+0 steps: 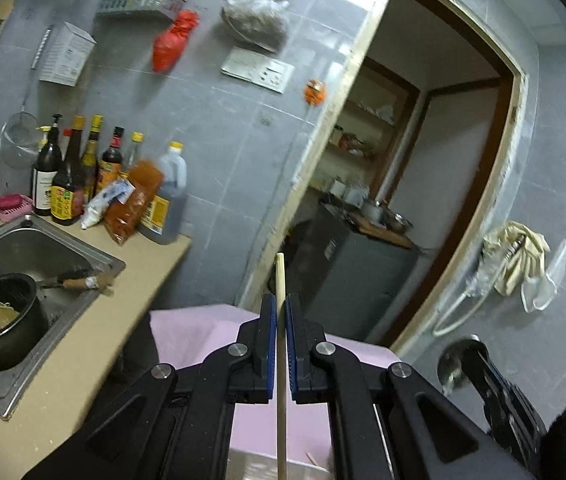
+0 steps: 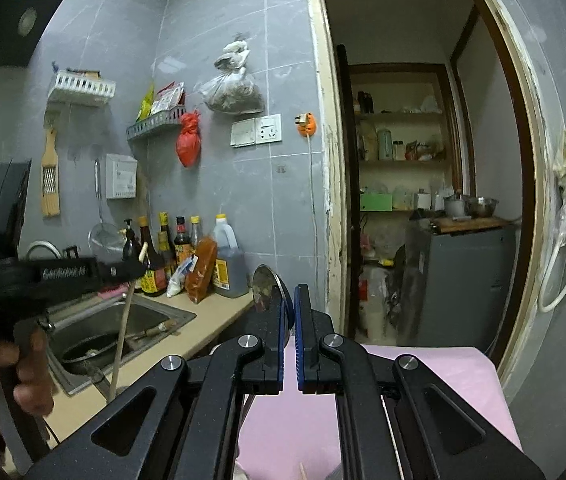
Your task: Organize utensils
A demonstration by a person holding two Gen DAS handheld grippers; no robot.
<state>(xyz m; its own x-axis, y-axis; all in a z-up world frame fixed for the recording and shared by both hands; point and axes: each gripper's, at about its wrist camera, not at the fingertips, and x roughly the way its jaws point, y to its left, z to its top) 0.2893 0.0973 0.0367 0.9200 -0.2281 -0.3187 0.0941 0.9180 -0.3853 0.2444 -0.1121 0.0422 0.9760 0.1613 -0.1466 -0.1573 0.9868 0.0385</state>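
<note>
My left gripper is shut on a light wooden chopstick, which runs straight up between the blue pads and sticks out past the tips. In the right wrist view that left gripper is at the left, held by a hand, with the chopstick hanging slanted over the sink. My right gripper is shut on a metal spoon, whose bowl rises left of the fingertips. The left wrist view shows the spoon bowl and right gripper at the lower right. Both grippers are raised above a pink-covered surface.
A steel sink in the tan counter holds a black pot and a wooden-handled tool. Sauce bottles line the grey tiled wall. An open doorway leads to shelves and a grey cabinet. A cloth hangs at the right.
</note>
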